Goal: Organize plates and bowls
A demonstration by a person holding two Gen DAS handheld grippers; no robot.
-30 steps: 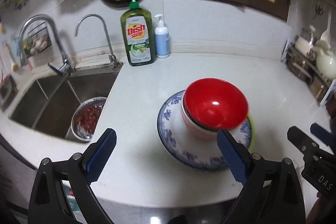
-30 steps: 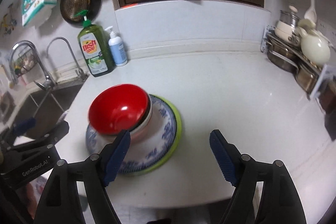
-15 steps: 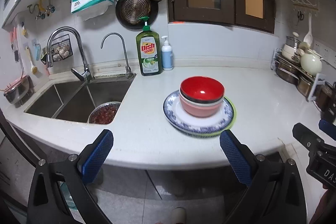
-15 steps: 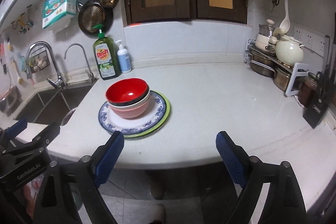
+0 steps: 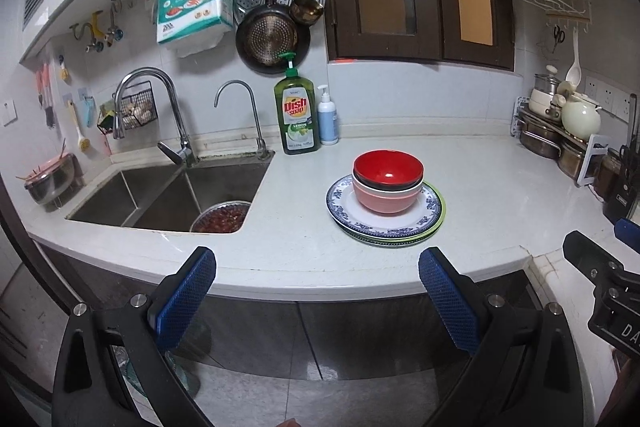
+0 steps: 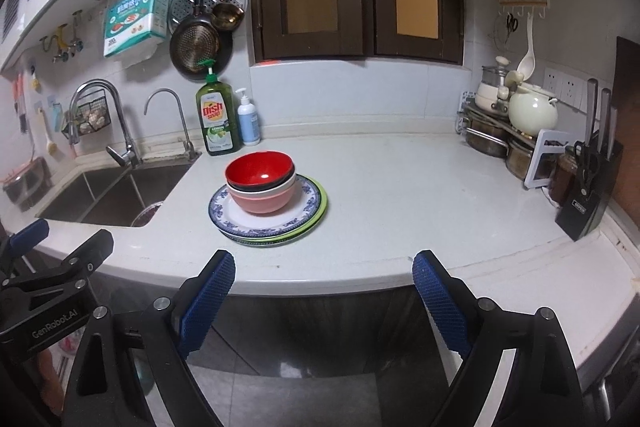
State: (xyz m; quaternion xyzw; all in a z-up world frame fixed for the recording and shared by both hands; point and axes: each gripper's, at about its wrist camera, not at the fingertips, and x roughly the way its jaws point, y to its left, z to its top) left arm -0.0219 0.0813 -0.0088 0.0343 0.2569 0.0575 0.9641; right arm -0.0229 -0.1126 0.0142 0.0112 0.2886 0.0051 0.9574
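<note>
A red bowl nests in a white bowl and a pink bowl, all stacked on a blue-patterned plate that lies on a green plate on the white counter. The same stack shows in the right wrist view: red bowl, blue-patterned plate, green plate. My left gripper hangs open in front of the counter edge, well back from the stack. My right gripper is open too, empty, off the counter's front edge.
A double sink with a metal bowl of red food lies left of the stack. Dish soap and a pump bottle stand at the back wall. Pots and a rack and a knife block fill the right end.
Both grippers have pulled back from the stack and risen, from close over the plates to beyond the counter's front edge. The right jaws stand wider. The stack has stayed put.
</note>
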